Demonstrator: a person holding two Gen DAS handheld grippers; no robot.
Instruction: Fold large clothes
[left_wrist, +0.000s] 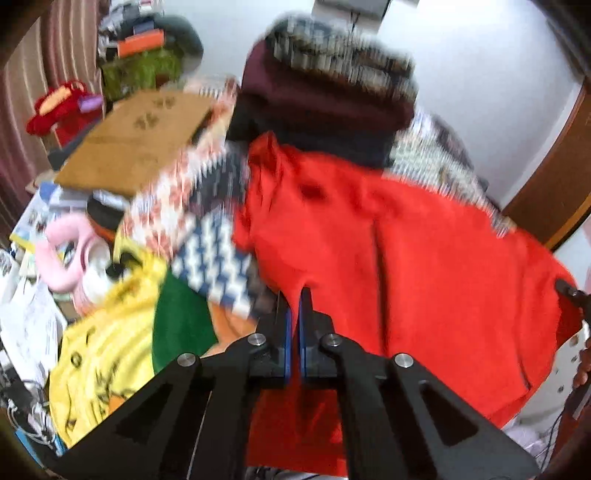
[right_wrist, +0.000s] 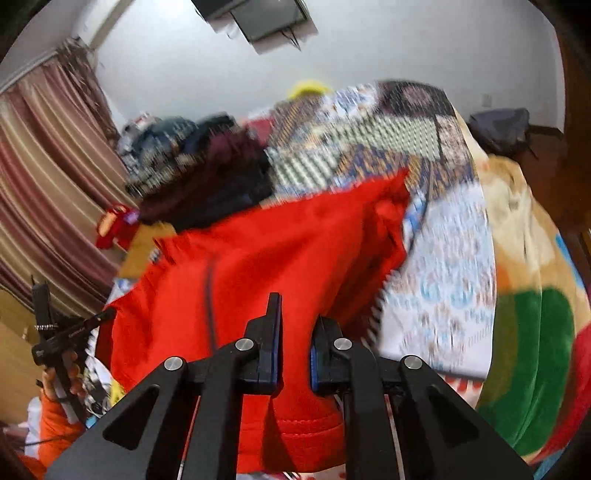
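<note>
Left claw (left_wrist: 295, 295): fingers pinched almost together, a thin fold of the red garment (left_wrist: 424, 258) clamped between the blue pads; firmly grasping
Right claw (right_wrist: 295, 321): fingers a little way apart, red cloth bunched in the gap; whether it is truly gripping, cannot tell
Red garment: spread across the patterned bedcover (right_wrist: 436, 288), near edge hanging at both claws; picture blurred
Behind it: a dark maroon pile (left_wrist: 325, 107); cardboard box (left_wrist: 140, 144) to the left
</note>
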